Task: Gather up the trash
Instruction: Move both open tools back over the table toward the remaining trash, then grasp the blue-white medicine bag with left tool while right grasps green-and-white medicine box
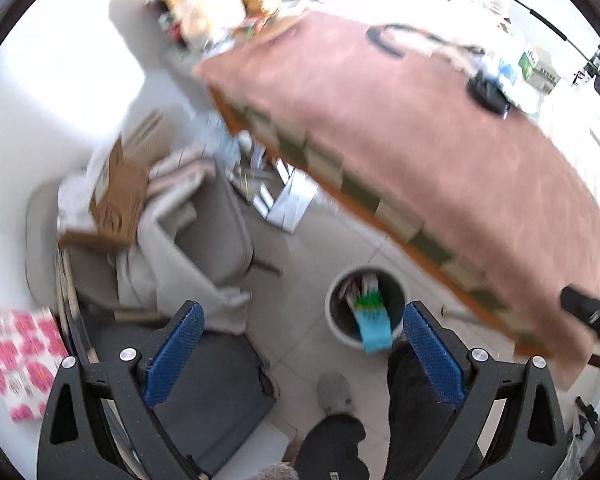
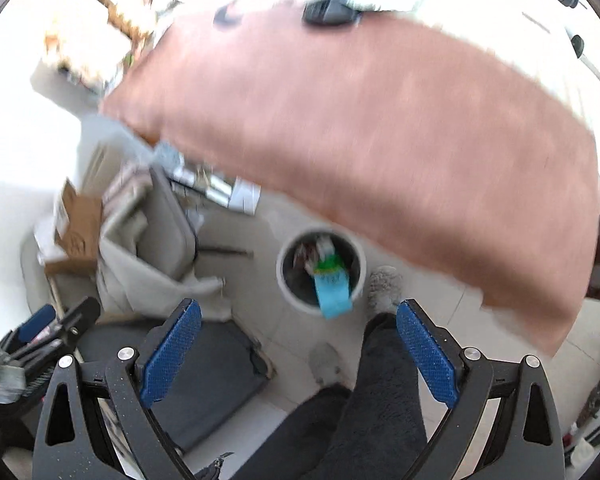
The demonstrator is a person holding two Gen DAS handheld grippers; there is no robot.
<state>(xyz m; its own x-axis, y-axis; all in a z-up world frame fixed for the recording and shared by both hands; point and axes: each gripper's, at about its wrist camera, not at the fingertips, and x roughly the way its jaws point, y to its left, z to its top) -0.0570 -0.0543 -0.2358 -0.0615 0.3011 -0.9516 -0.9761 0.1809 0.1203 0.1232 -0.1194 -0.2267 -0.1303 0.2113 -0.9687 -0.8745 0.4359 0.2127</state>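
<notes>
Left wrist view has my left gripper (image 1: 302, 354) spread wide with nothing between the blue pads (image 1: 176, 354), pointing down at the floor. Just ahead of it, slightly toward the right finger, sits the white trash bin (image 1: 334, 322), and there's already stuff inside: a light blue packet (image 1: 374, 330) poking over the near rim plus something green (image 1: 370, 300) behind it. Beyond the bin is the surface under a pinkish cloth (image 1: 420, 128), with a black gadget (image 1: 486, 94) at its far side, all pretty smeared by motion blur. Off to the left there's a grey chair (image 1: 216, 232) piled with cardboard (image 1: 116, 204). Right wrist view is much the same deal: right gripper (image 2: 298, 354) also wide open and empty, bin (image 2: 288, 292) straight ahead with the blue packet (image 2: 332, 292) hanging over its edge. Dark trouser legs (image 2: 380, 400) and a fuzzy slipper (image 2: 384, 286) show between and past the fingers, right beside the bin.
</notes>
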